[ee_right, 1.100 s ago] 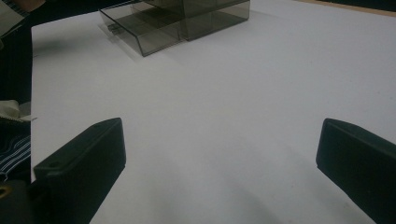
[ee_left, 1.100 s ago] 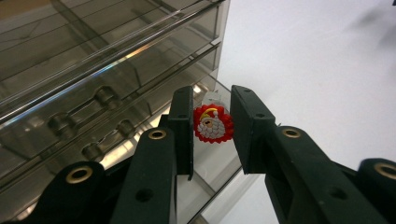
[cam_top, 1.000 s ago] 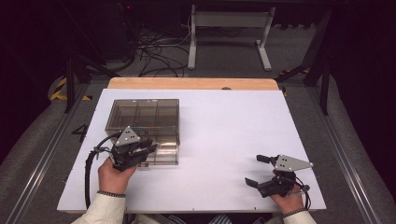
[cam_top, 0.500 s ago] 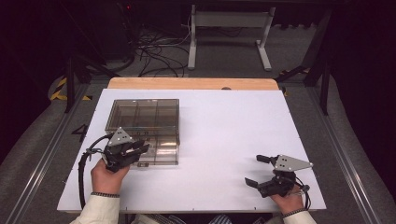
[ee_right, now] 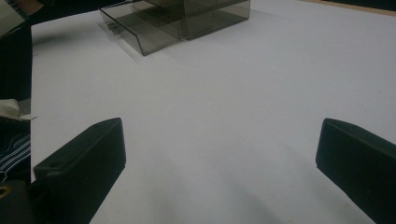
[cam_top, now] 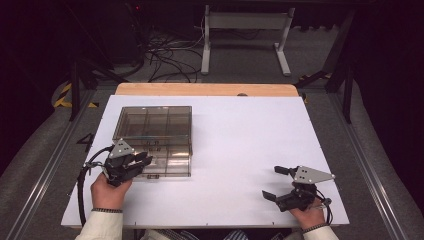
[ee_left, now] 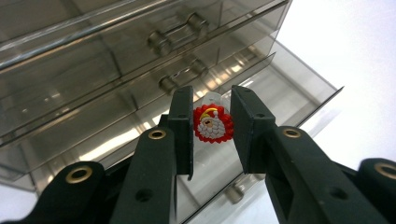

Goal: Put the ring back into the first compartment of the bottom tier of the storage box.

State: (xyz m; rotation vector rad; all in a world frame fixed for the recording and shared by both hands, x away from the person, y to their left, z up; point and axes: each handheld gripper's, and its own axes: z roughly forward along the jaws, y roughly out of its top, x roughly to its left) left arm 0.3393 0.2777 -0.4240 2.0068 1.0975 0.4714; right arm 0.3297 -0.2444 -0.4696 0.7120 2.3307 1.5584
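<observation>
A small red-and-white beaded Santa charm (ee_left: pixel 213 123) sat between the jaws of the left gripper (ee_left: pixel 212 126), which were drawn in around it; the left pad lay against its edge, while whether the right pad pressed on it could not be told. The charm hung over the open bottom drawer (ee_left: pixel 280 100) of a smoky transparent drawer box (cam_top: pixel 155 132), just in front of the two closed drawers above, each with a clear loop handle (ee_left: pixel 180 32).

In the high view the left gripper (cam_top: pixel 131 165) was at the near front edge of the box, at the pulled-out drawer (cam_top: pixel 165 167), held by the person's left hand (cam_top: pixel 107 190), its cable looping to the bench edge. The box stood on the left half of the white bench (cam_top: pixel 240 150).

Well apart, near the right front corner of the bench, the right gripper (cam_top: pixel 274 182) rested low in the person's right hand (cam_top: pixel 310 215), its jaws spread wide with nothing between them. From the right gripper view those jaws framed bare white bench surface (ee_right: pixel 219 116), with the box and its open drawer (ee_right: pixel 144 32) far off at the top.
</observation>
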